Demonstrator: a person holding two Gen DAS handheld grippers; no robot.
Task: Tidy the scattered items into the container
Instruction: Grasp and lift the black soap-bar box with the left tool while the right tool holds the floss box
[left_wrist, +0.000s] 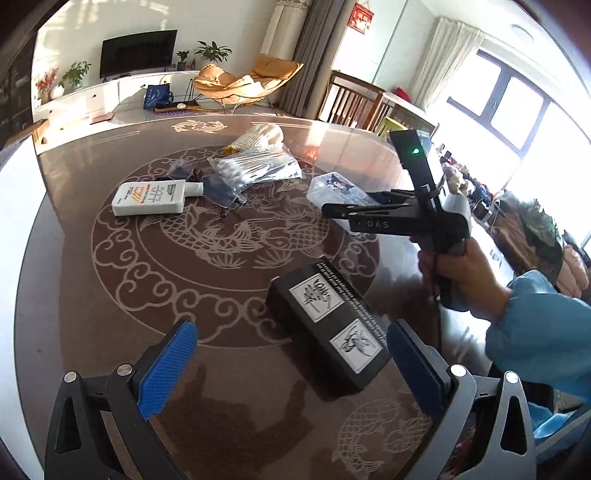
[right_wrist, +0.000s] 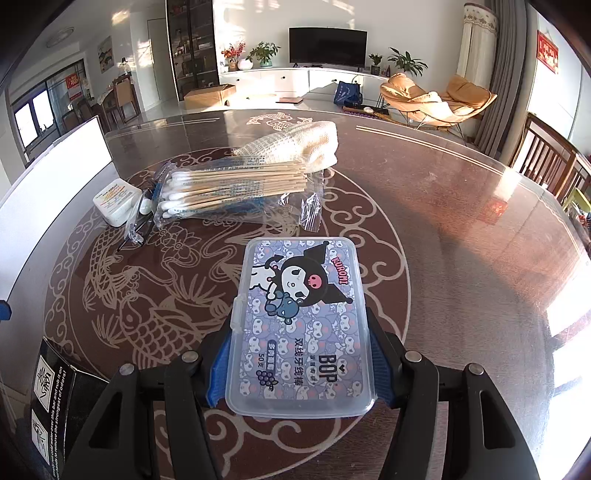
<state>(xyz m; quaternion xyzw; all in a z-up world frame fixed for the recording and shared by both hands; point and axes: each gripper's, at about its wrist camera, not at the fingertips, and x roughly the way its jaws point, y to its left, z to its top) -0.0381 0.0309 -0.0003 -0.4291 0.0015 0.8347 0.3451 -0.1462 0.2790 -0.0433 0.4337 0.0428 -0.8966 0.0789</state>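
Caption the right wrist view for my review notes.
Right gripper shut on floss box above table; swab pack and cloth beyond.

Wide bare stretch of glossy brown patterned round table (right_wrist: 461, 229) to the right of the clear plastic cartoon-printed floss box (right_wrist: 299, 321). Ahead, blocked by a clear bag of wooden cotton swabs (right_wrist: 236, 184) and a cream knitted cloth (right_wrist: 295, 142). Left, crowded by a white flat bottle (left_wrist: 151, 197); near edge, taken by a black rectangular printed box (left_wrist: 328, 325).

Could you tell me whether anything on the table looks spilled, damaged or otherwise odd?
Nothing looks spilled or broken. The cotton swab bag, white bottle and black box simply lie scattered at angles. The right gripper clamps the floss pick case.
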